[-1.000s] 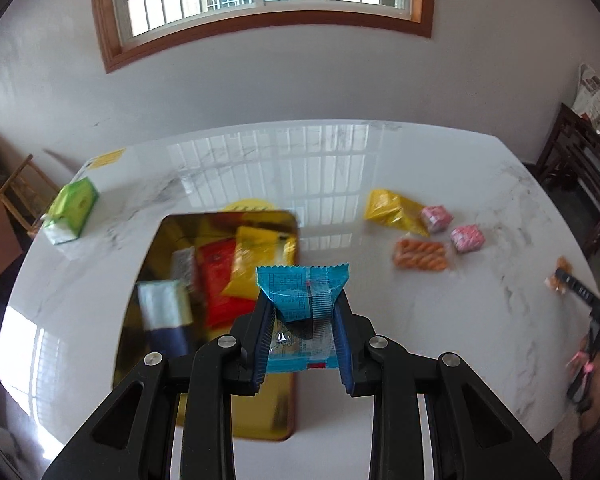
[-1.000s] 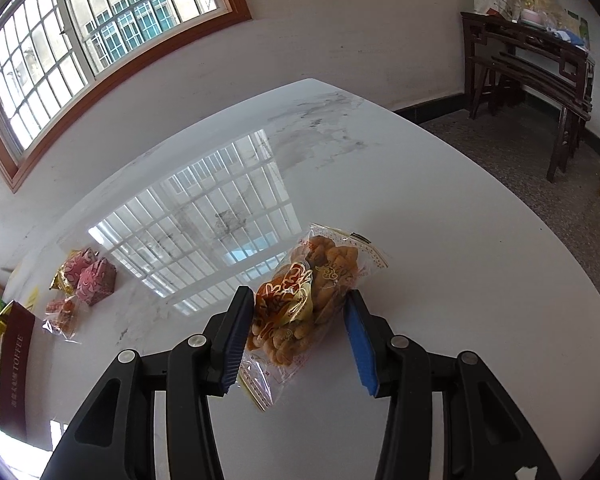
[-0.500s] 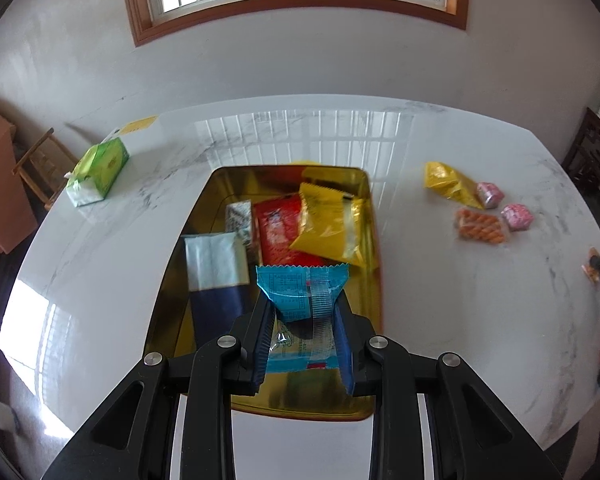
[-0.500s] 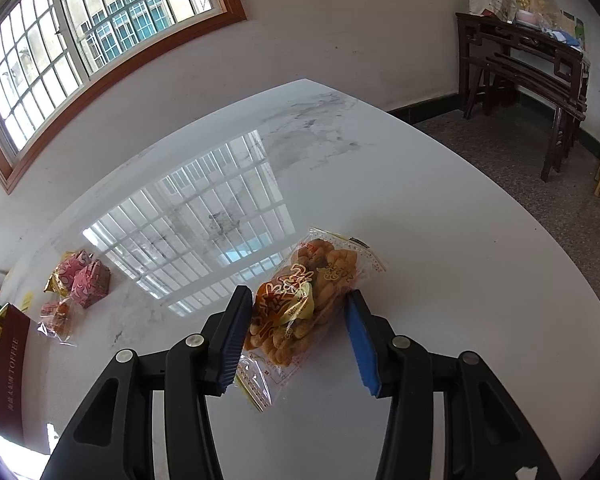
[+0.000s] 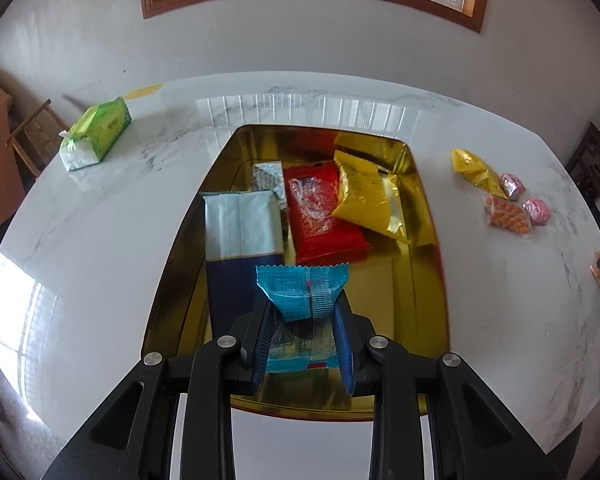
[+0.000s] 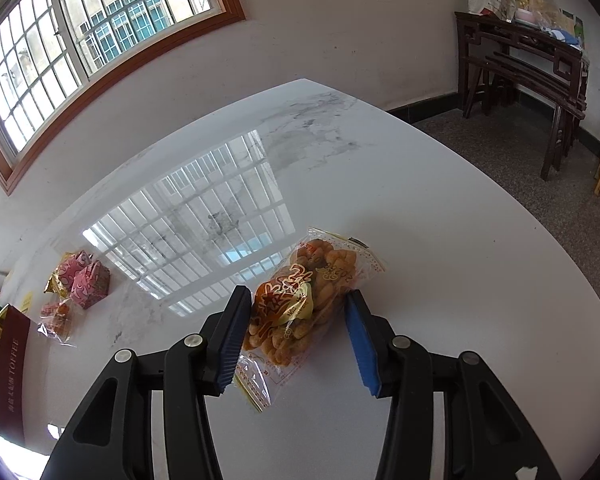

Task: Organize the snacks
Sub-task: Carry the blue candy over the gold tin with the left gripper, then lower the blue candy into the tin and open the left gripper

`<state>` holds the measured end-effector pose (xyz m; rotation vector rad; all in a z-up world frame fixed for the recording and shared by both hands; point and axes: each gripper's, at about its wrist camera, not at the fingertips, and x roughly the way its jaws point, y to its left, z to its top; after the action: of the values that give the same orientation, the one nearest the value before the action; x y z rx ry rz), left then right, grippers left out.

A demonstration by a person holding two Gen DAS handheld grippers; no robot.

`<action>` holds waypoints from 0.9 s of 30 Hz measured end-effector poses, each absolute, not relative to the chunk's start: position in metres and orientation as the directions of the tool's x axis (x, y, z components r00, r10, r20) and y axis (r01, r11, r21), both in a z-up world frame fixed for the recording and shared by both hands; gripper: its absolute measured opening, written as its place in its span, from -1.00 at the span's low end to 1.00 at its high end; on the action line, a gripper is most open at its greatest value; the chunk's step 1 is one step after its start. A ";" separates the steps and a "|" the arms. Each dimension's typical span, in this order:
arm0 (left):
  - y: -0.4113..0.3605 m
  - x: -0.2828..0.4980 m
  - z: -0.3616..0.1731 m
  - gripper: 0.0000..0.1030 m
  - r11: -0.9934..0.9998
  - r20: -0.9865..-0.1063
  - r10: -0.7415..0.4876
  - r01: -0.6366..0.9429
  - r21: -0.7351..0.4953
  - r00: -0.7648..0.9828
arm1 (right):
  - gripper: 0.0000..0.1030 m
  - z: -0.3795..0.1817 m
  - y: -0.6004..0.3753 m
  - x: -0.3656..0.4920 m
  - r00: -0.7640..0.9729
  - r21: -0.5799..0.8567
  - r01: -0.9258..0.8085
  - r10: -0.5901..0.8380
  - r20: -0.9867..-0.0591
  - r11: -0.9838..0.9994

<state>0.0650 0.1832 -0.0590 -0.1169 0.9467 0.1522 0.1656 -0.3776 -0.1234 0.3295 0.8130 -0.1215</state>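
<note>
My left gripper (image 5: 302,312) is shut on a blue snack packet (image 5: 302,294) and holds it above the near end of a gold tray (image 5: 430,216). In the tray lie a white-and-navy packet (image 5: 238,224), a red packet (image 5: 324,216), a yellow packet (image 5: 370,198) and a small patterned one (image 5: 267,174). My right gripper (image 6: 296,322) is open, its fingers on either side of a clear bag of fried twists (image 6: 300,306) that lies on the white marble table (image 6: 440,264); the left finger is close to the bag.
Right of the tray lie a yellow bag (image 5: 474,170), two pink sweets (image 5: 514,185) and an orange snack bag (image 5: 506,216); these show at the left in the right wrist view (image 6: 82,284). A green tissue pack (image 5: 96,134) lies at the far left. A dark wooden stand (image 6: 528,64) is beyond the table.
My left gripper has carried the blue packet leftward and forward until it is over the tray. My right gripper stays open around the bag of twists, almost unmoved.
</note>
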 end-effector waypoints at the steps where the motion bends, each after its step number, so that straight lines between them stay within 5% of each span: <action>1: 0.186 0.066 -0.061 -0.43 0.983 -0.815 0.077 -0.182 -0.036 0.574 | -0.15 -0.123 -0.377 0.166 0.684 0.241 0.232 0.019 -0.730 0.942; 27: 0.186 0.089 -0.079 -0.42 0.990 -0.831 0.040 -0.134 -0.042 0.555 | -0.11 -0.124 -0.380 0.165 0.685 0.247 0.232 0.023 -0.729 0.941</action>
<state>0.0890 0.1860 -0.0785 -0.1044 0.9769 0.1031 0.1649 -0.3796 -0.1237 0.3349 0.8121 -0.1197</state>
